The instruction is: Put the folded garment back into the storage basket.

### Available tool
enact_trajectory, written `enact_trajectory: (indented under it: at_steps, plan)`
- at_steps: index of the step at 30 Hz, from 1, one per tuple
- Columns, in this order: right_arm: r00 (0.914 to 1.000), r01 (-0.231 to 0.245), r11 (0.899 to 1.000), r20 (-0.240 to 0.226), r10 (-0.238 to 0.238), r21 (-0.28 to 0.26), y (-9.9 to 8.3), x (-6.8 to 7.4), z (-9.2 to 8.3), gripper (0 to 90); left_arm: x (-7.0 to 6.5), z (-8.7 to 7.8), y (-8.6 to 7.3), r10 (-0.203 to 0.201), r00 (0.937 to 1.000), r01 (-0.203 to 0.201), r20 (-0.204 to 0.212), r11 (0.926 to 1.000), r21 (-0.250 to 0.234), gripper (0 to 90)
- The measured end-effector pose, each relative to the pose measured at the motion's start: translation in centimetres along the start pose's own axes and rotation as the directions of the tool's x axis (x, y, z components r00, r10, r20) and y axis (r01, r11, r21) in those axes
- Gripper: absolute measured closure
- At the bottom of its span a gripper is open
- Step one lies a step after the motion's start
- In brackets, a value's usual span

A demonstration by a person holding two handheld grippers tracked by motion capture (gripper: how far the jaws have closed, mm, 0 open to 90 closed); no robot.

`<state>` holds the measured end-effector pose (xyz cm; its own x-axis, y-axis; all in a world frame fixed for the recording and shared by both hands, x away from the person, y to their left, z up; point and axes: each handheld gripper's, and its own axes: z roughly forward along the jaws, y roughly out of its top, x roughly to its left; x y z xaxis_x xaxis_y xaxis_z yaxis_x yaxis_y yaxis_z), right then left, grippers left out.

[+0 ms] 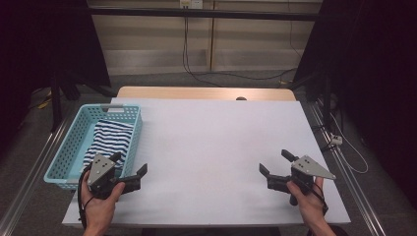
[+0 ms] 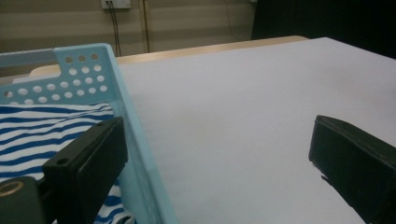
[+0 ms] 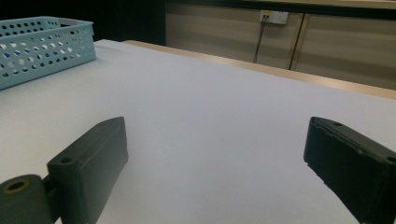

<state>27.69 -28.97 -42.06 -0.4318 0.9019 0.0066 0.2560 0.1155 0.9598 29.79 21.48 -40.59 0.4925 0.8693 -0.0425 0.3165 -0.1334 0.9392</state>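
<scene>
The striped cloth [image 1: 107, 139] lies folded in the light blue basket [image 1: 66, 147] on the left side of the white table [image 1: 211, 142]. My left gripper [image 1: 131, 167] hovers at the basket's near right corner, jaws spread wide, one over the cloth and the other over bare table, straddling the basket wall. My right gripper [image 1: 275, 162] sits well apart on the near right, jaws wide and empty.

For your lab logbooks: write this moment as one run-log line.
left gripper: open, beside basket | striped cloth: in basket | right gripper: open, over table
</scene>
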Motion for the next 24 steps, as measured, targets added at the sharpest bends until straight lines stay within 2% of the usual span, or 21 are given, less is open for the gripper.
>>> enact_trajectory:
  at_steps: [1,2,3,5,6,8,10,15,18,22,24]
  plan:
    - [0.9999,-0.008,1.0,0.007,0.008,0.003,-0.3,-0.2,-0.2,6.0,-0.1,-0.2,-0.3,0.007,0.9999,-0.007,-0.008,1.0,0.001,4.5]
    - [0.999,-0.042,0.999,0.018,0.042,-0.005,-0.6,-0.5,-0.9,5.9,-0.2,-0.4,-0.5,0.014,0.9998,-0.014,-0.017,0.9999,0.008,4.5]
    - [0.999,-0.042,0.999,0.018,0.042,-0.005,-0.6,-0.5,-0.9,5.9,-0.2,-0.6,-0.6,0.004,0.9999,-0.004,-0.01,1.0,0.003,4.5]
    - [0.9988,-0.038,0.999,0.029,0.038,-0.011,-0.9,-0.7,-1.6,5.9,-0.2,-1.0,-0.6,-0.006,0.9995,0.006,-0.032,0.9999,-0.011,4.4]
    - [0.9983,-0.04,0.999,0.042,0.04,-0.018,-1.2,-0.8,-2.0,6.0,-0.2,-1.2,-0.6,0.004,0.9993,-0.004,-0.037,0.9999,-0.01,4.5]
    - [0.9983,-0.044,0.999,0.037,0.044,-0.022,-1.2,-0.7,-2.1,6.0,-0.2,-1.5,-0.7,-0.004,0.9984,0.003,-0.056,0.9997,-0.023,4.4]
    - [0.998,-0.047,0.998,0.042,0.048,-0.032,-1.2,-0.5,-2.3,6.0,-0.1,-1.7,-0.9,-0.007,0.9985,0.005,-0.054,0.9996,-0.029,4.4]
    - [0.9991,-0.013,1.0,0.039,0.015,-0.028,-1.7,0.1,-3.0,5.6,0.1,-1.9,-1.0,-0.016,0.9978,0.014,-0.065,0.9993,-0.034,4.2]
    - [0.999,-0.018,0.999,0.04,0.02,-0.051,-1.5,0.1,-3.0,5.6,0.1,-1.7,-0.9,-0.015,0.9988,0.014,-0.046,0.9995,-0.029,4.2]
    - [0.9986,-0.033,0.998,0.041,0.035,-0.059,-1.5,-0.2,-2.8,5.9,0.1,-1.8,-0.8,-0.024,0.9985,0.022,-0.049,0.9985,-0.049,4.2]
    - [0.9987,-0.03,0.998,0.038,0.033,-0.059,-1.4,-0.2,-2.7,5.9,0.1,-1.7,-0.8,-0.013,0.9985,0.01,-0.053,0.9988,-0.047,4.2]
